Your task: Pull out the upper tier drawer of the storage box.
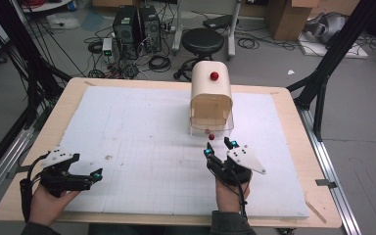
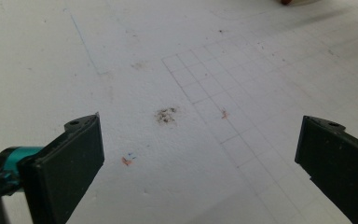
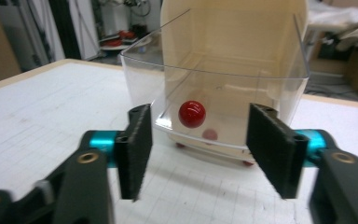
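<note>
- Since my right claw [image 1: 221,146] sits just near of the container's front, jaws spread wide with nothing between them, I judge the step in hand is a reach for the red knob [image 3: 192,114] on the clear drawer [image 3: 223,88].
- In the right gripper view that knob lies between the two black pads [image 3: 137,149], a little left of centre and farther off; the pads touch neither it nor the drawer wall.
- The drawer stands partly pulled out of the cream box [image 1: 211,90] toward me, which is probably why the knob faces the claw so squarely.
- The box stands on the white foam board [image 1: 142,147], right of centre and toward the far side. A second red knob [image 1: 214,76] shows on its rounded top.
- Small red feet seem to show under the drawer's bottom edge; they are too blurred for me to be sure.
- My left claw [image 1: 95,175] is held low at the near left of the table [image 1: 68,93], well apart from the box, jaws fully apart and empty. I take it as parked out of the way.
- The left gripper view looks along those jaws at bare board with a pencilled grid and a dark smudge [image 2: 166,115].
- Next I would need to ease the right claw forward and centre the knob before closing.
</note>
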### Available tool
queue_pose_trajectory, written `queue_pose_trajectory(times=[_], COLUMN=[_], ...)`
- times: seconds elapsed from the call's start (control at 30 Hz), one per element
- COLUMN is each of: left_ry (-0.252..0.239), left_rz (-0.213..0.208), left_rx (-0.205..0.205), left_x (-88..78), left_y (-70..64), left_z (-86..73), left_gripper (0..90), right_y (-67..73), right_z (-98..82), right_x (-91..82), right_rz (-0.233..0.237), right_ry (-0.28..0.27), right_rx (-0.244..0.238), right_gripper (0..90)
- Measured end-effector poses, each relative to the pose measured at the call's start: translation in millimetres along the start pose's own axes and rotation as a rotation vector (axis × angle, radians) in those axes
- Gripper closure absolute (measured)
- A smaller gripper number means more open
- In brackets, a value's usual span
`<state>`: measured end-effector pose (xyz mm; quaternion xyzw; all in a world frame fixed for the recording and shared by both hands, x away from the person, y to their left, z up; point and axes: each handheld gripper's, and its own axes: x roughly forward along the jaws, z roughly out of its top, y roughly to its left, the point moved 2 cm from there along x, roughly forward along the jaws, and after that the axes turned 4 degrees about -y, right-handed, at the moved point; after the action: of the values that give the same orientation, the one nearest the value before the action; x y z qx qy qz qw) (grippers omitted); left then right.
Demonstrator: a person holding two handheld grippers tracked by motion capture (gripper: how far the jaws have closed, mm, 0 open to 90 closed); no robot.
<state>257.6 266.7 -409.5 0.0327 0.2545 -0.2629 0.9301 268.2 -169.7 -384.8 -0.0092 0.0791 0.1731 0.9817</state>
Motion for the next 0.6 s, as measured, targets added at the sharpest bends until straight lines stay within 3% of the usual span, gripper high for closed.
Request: queue_pose_trajectory(times=[0.1, 0.23, 0.47, 0.6], left_ry=[-0.002, -0.005, -0.008, -0.007], left_rz=[0.000, -0.001, 0.005, 0.007], left_rx=[-0.003, -0.009, -0.007, -0.008], left_x=[0.2, -0.2, -3.1, -3.7], left_y=[0.2, 0.2, 1.3, 0.8], left_z=[0.7, 0.9, 0.1, -0.5], left_gripper=[1.7, 1.7, 1.7, 1.7], right_y=[-5.5, -6.9, -11.3, -15.5], right_z=[5.3, 9.9, 14.5, 16.4], right_x=[-0.3, 1.0, 0.9, 3.1], right_rz=[0.032, 0.070, 0.120, 0.149], right_ry=[0.032, 0.076, 0.105, 0.145], right_rx=[0.018, 0.005, 0.012, -0.025], right_gripper=[27.5, 20.3, 14.1, 10.6])
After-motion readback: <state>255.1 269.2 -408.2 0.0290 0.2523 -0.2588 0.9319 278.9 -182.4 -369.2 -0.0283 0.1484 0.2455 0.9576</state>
